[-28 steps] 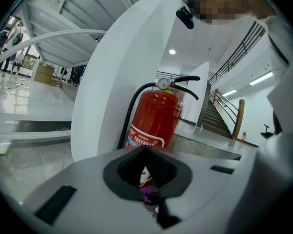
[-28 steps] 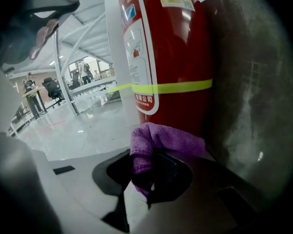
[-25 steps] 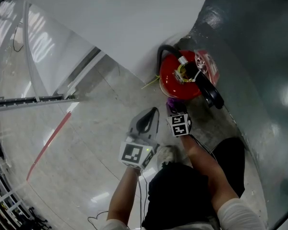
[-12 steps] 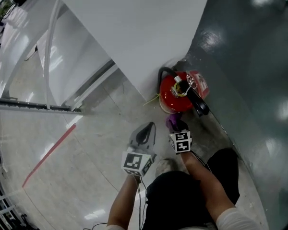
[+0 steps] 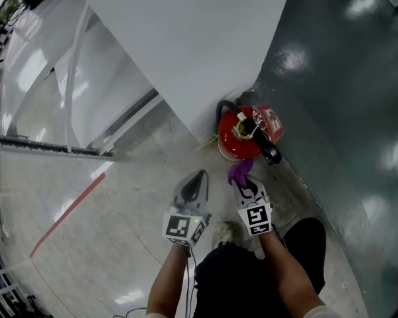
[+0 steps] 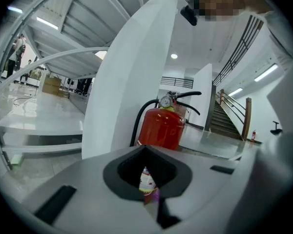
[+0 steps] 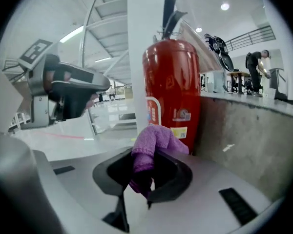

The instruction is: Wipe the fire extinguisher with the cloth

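1. The right gripper (image 7: 139, 179) has its fingers clamped on a bunched fold of the soft, fuzzy purple cloth (image 7: 154, 143). Most of the cloth puffs out above the fingers.
2. The left gripper (image 6: 149, 189) has its fingers closed together on nothing. It hovers beside the right one and points at the same target.
3. The glossy red cylindrical fire extinguisher (image 5: 237, 138) stands upright on the floor, in the corner just ahead of the cloth. I cannot tell whether they touch.
4. Risk: the grip catches only a small pinch of cloth. Dragging it across the slick painted shell would likely tug it free.
5. Risk: nothing steadies the cylinder. A firm push high up could rock or slide it on the polished pale stone floor (image 5: 119, 230).
6. Risk: the loose pile could snag on the black lever handle (image 5: 268, 150) or the curved black rubber hose (image 5: 220, 111).
7. Surroundings: a smooth white pillar (image 5: 186, 58) stands behind it, and a rough grey concrete wall (image 7: 239, 130) runs alongside.
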`<action>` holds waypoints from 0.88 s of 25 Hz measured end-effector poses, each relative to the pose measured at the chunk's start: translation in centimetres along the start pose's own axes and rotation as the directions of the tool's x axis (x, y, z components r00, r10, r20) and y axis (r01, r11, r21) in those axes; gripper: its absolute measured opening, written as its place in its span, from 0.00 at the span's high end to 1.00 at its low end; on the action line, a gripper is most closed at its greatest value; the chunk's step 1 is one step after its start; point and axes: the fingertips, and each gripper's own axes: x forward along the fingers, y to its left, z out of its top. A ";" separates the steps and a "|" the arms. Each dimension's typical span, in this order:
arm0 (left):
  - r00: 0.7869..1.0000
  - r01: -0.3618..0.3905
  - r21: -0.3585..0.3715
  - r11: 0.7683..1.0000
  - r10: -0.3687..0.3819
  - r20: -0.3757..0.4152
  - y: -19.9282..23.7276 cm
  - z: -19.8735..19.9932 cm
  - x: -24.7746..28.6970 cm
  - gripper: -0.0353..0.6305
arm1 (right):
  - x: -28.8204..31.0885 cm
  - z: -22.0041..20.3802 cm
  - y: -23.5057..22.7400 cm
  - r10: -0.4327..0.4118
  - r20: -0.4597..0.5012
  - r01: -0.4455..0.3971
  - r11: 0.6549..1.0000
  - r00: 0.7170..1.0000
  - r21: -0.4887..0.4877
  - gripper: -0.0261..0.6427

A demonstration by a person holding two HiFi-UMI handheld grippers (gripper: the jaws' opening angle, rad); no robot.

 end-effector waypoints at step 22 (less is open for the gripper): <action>0.996 -0.092 -0.038 0.995 0.092 0.001 -12.6 29.3 -13.6 0.94 | -23.7 30.7 4.5 -0.003 0.144 -0.011 0.995 0.990 0.097 0.85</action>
